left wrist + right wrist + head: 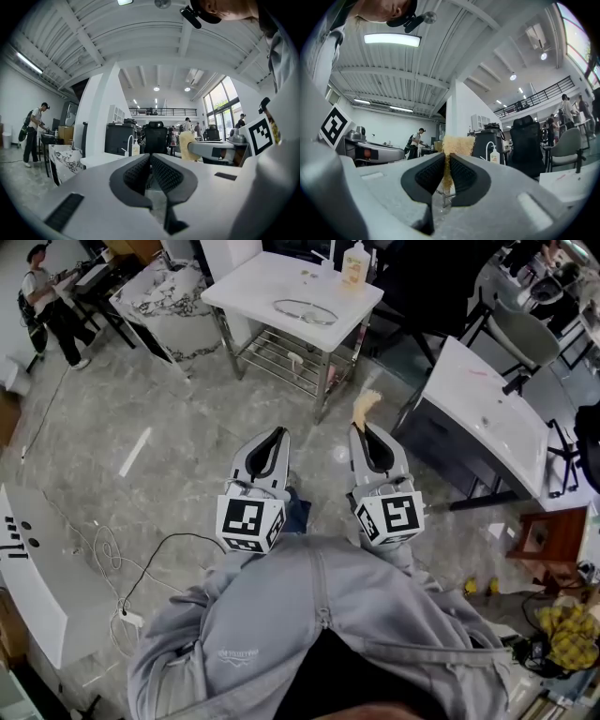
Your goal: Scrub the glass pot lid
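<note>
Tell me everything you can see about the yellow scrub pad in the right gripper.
The scrub pad is a thin, coarse, straw-yellow sheet with a fibrous look. It stands on edge, pinched between the shut jaws of the right gripper, its free end sticking out past the tips. Nothing else touches it.

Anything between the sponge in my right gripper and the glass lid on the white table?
Nothing visible. Only bare floor separates the right gripper and its sponge from the white table; the glass lid lies flat on top, the soap bottle beyond it.
</note>
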### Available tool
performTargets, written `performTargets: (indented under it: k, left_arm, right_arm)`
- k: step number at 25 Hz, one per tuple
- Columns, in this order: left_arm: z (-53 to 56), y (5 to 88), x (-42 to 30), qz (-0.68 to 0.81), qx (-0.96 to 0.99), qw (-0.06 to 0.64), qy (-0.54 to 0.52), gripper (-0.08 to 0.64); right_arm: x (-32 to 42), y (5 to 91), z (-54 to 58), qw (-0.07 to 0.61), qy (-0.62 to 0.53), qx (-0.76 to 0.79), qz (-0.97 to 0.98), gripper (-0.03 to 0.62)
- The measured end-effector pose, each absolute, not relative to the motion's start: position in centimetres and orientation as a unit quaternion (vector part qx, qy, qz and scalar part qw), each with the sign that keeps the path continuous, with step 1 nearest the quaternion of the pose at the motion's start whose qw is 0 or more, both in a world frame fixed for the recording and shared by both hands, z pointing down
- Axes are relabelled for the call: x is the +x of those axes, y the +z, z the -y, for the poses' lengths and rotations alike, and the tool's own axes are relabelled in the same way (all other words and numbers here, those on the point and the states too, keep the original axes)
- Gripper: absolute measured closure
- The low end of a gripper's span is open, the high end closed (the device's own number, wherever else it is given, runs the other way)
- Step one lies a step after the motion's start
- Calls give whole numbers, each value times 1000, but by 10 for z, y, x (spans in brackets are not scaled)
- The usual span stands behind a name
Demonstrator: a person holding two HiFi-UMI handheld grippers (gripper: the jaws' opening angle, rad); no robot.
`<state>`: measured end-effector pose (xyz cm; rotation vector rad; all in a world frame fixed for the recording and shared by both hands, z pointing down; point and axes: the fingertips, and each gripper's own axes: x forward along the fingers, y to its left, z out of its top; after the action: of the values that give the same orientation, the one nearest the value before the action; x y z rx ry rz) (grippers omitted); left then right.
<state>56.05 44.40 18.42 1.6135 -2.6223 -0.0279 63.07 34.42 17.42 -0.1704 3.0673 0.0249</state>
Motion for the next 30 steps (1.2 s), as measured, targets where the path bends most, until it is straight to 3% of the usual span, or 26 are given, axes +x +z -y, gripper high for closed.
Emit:
performTargets:
  k: [20, 30]
  left_arm:
    - [-328, 193, 321, 825, 563, 46, -15, 543]
    - [-312, 210, 255, 825, 561, 66, -20, 543]
  right_arm:
    - [399, 180, -228, 16, 7, -109, -994, 563]
    - [334, 195, -206, -2, 0, -111, -994, 563]
